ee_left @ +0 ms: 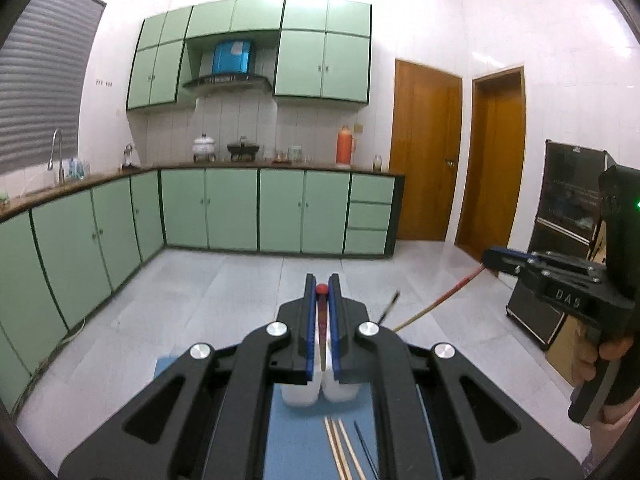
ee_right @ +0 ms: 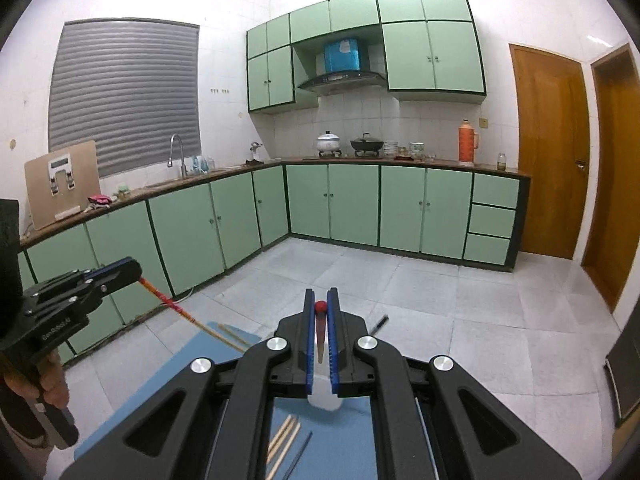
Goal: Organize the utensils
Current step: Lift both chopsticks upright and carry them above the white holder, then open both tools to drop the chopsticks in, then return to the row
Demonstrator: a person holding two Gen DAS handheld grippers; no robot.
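My left gripper (ee_left: 322,280) is shut on a red-ended chopstick (ee_left: 321,312) that lies along its blue pads, above a white two-part holder (ee_left: 300,394) on a blue mat (ee_left: 296,440). In the left wrist view my right gripper (ee_left: 486,259) hangs at the right, shut on a second red-and-wood chopstick (ee_left: 436,306) that slants down toward the mat. The right wrist view shows the right gripper (ee_right: 320,296) shut on its chopstick (ee_right: 320,332), the left gripper (ee_right: 138,270) with its chopstick (ee_right: 188,316), and the holder (ee_right: 324,400).
Several pale wooden chopsticks (ee_left: 340,448) and a thin black one (ee_left: 366,446) lie on the mat. Another black stick (ee_left: 390,306) pokes up behind the left gripper. Green cabinets (ee_left: 208,212), a tiled floor (ee_left: 200,288) and wooden doors (ee_left: 424,152) lie beyond.
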